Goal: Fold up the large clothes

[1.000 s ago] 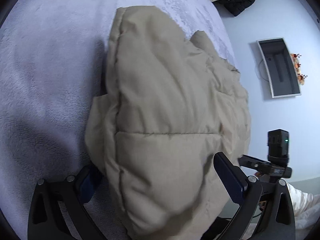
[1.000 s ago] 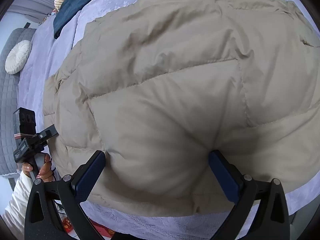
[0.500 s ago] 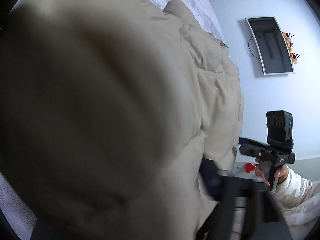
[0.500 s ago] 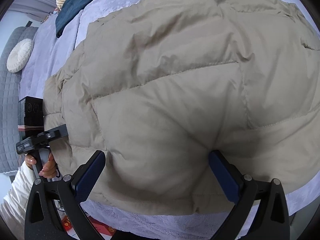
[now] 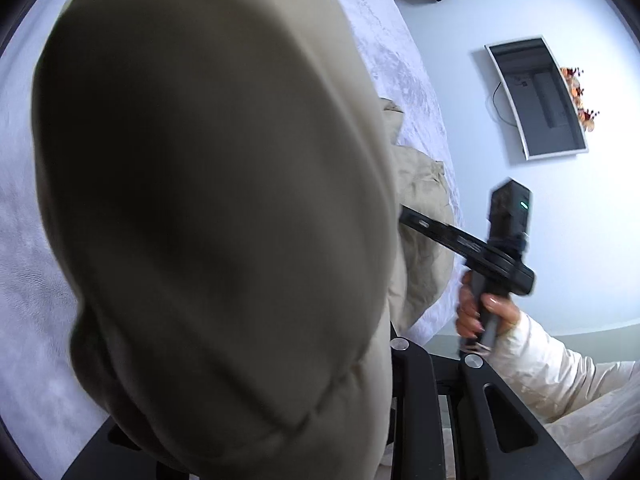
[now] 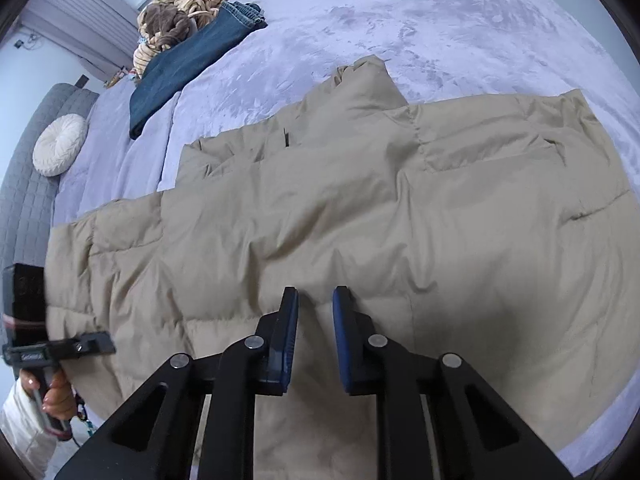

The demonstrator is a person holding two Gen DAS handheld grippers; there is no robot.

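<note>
Our right gripper [image 6: 314, 294] points steeply down, its jaws having just been closing to a narrow gap with a fold of tan fabric pinched between the blue pads [image 6: 289, 336]. Our left gripper [image 5: 384, 360] is mostly hidden behind bulging fabric; its jaws have just been closing and appear clamped on it. Our right hand [image 5: 478, 312], in a white sleeve [image 5: 560, 372], grips its handle.

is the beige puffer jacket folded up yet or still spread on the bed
Mostly spread: the beige puffer jacket lies wide across the bed, one end bunched up at the left gripper.
</note>
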